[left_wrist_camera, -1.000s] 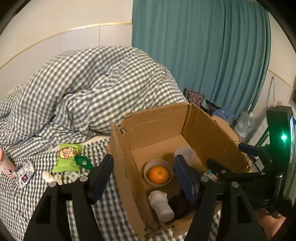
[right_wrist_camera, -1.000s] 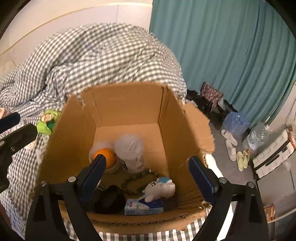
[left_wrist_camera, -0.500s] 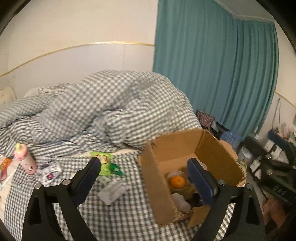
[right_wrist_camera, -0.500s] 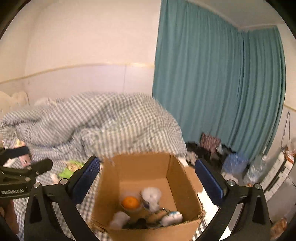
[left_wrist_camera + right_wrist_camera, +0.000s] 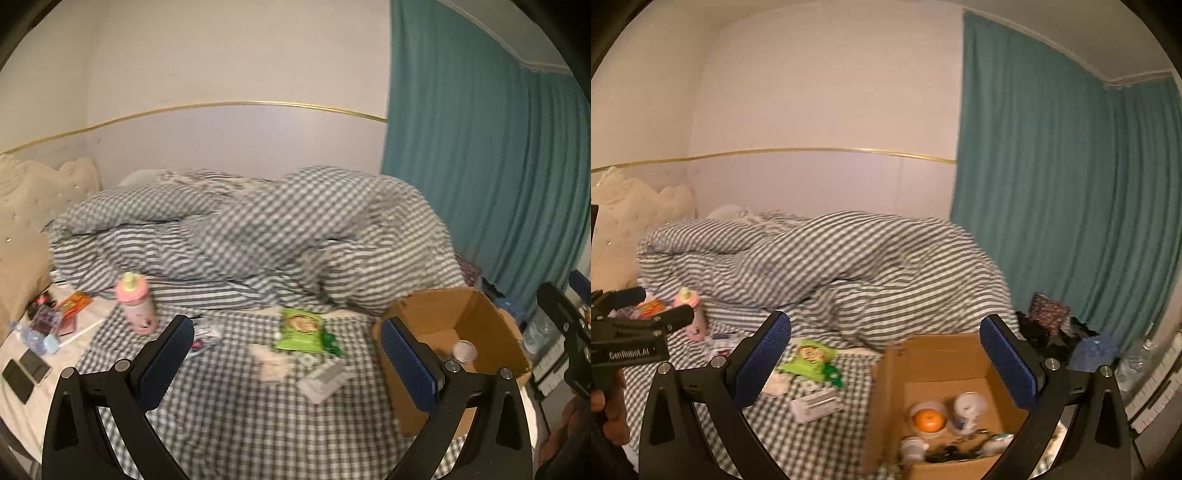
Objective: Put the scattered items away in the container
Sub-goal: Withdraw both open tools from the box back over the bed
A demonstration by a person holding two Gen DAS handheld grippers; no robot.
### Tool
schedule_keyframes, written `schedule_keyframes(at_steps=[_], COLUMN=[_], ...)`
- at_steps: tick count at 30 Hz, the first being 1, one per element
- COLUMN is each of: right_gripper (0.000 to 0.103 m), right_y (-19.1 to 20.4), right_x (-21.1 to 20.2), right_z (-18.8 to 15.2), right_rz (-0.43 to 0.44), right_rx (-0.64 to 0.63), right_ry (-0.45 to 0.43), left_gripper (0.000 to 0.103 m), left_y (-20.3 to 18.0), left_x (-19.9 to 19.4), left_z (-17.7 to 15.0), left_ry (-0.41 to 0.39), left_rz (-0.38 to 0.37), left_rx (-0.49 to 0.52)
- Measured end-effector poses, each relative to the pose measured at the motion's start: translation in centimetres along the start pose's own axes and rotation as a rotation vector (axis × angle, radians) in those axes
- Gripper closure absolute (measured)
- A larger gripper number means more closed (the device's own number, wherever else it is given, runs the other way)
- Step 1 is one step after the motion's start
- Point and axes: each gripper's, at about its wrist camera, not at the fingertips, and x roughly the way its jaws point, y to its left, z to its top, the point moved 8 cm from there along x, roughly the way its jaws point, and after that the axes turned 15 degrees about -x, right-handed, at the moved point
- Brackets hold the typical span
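Blue-padded, both the left hand-held gripper point(image 5: 288, 363) and right hand-held gripper point(image 5: 886, 363) gape wide, holding nothing. One box point(image 5: 945, 356) sits on the bed point(image 5: 236, 413), holding one orange point(image 5: 928, 421). One green packet point(image 5: 301, 329) and one pink bottle point(image 5: 136, 308) lie outside.

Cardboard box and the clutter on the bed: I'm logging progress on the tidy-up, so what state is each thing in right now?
Cardboard box: open, partly filled.
Orange: in a bowl inside the box.
Green snack packet: flat on the bed, outside the box.
Pink bottle: upright on the bed, outside the box.
White packet: on the bed beside the box.
Left gripper: open, empty.
Right gripper: open, empty.
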Motion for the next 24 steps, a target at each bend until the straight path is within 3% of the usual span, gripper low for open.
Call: schedule_keyframes(at_steps=[12,24], right_gripper=[0.0,0.0], right_y=[8.3,14.2], right_x=[1.8,8.6], right_z=[1.7,-1.0], right_rz=[0.096,0.19], right_rx=[-0.039,-0.089], right_ry=[-0.006,0.092], left_gripper=[0.0,0.0], left_y=[8.6,13.4], left_x=[-0.6,5.3], left_z=[1.9,0.1], left_ry=[-0.034,0.045], left_rz=[0.091,0.136], left_rx=[-0.064,-0.069])
